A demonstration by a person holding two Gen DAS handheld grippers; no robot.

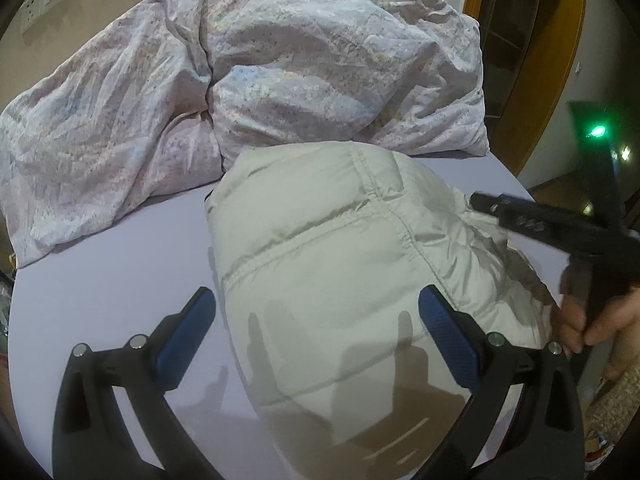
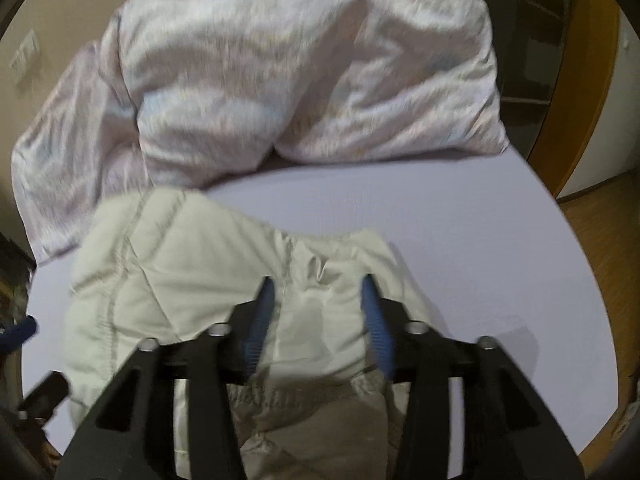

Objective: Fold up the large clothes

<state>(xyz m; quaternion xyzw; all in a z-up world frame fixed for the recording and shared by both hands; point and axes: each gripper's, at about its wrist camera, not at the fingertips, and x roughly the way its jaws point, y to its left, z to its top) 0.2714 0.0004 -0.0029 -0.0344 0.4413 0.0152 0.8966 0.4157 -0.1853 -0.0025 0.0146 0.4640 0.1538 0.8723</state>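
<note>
The puffy coat (image 1: 340, 272) lies folded on the bed (image 1: 120, 300). Both grippers, left (image 1: 316, 316) and right (image 2: 318, 308), have their fingers open and hold nothing. The puffy fold could spring back open.

One pale quilted jacket (image 1: 328, 280) is lying on one lavender bed (image 1: 120, 280). One crumpled floral duvet (image 1: 240, 72) is resting behind it. Two tools are showing: the left tool (image 1: 316, 304) and the right tool (image 2: 318, 300), each bearing two blue pads. One hand (image 1: 600, 320) is appearing at the edge.
</note>
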